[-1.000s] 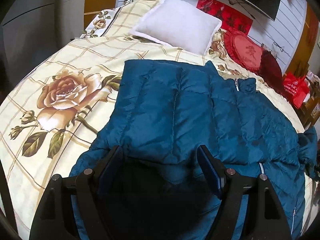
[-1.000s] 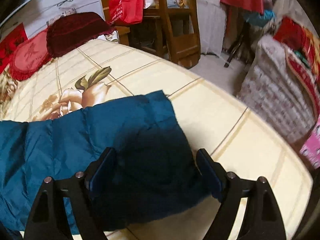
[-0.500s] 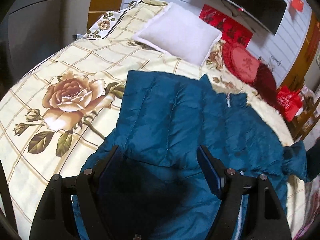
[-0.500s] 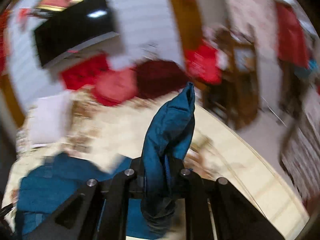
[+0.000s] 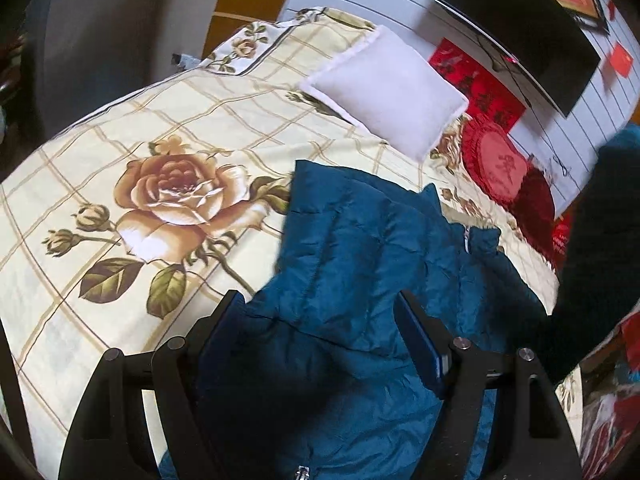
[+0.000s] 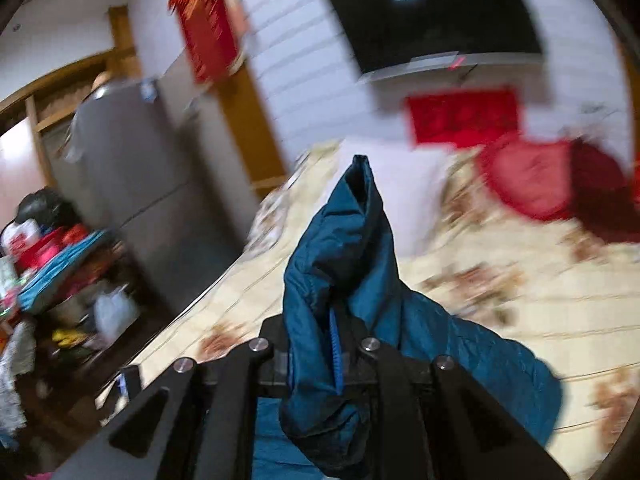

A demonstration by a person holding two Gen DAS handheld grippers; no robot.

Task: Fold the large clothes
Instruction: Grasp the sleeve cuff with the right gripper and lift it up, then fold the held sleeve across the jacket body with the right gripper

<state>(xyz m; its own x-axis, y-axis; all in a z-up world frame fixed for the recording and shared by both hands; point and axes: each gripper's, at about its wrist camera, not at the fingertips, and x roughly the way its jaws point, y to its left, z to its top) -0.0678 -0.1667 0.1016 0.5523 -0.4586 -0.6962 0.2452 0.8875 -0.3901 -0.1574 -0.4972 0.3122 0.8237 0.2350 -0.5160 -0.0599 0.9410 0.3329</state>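
Note:
A teal puffer jacket (image 5: 360, 248) lies spread on the bed, zipper and collar toward the right. My left gripper (image 5: 320, 340) is open and hovers just above the jacket's near part, one finger either side of a fabric ridge. My right gripper (image 6: 316, 344) is shut on the jacket's sleeve (image 6: 348, 256), which stands up bunched between the fingers, lifted above the bed. In the left wrist view the raised sleeve shows as a dark blurred shape (image 5: 600, 240) at the right edge.
The bed has a cream floral cover (image 5: 172, 200). A white pillow (image 5: 388, 88) and red cushions (image 5: 500, 164) lie at its head. A TV (image 5: 520, 20) hangs on the wall. A grey fridge (image 6: 132, 168) and cluttered shelves (image 6: 52, 272) stand beside the bed.
My right gripper shut on the sleeve, lifted it and swung left across the bed. My left gripper stayed open and rose slightly, tilting toward the bed's head.

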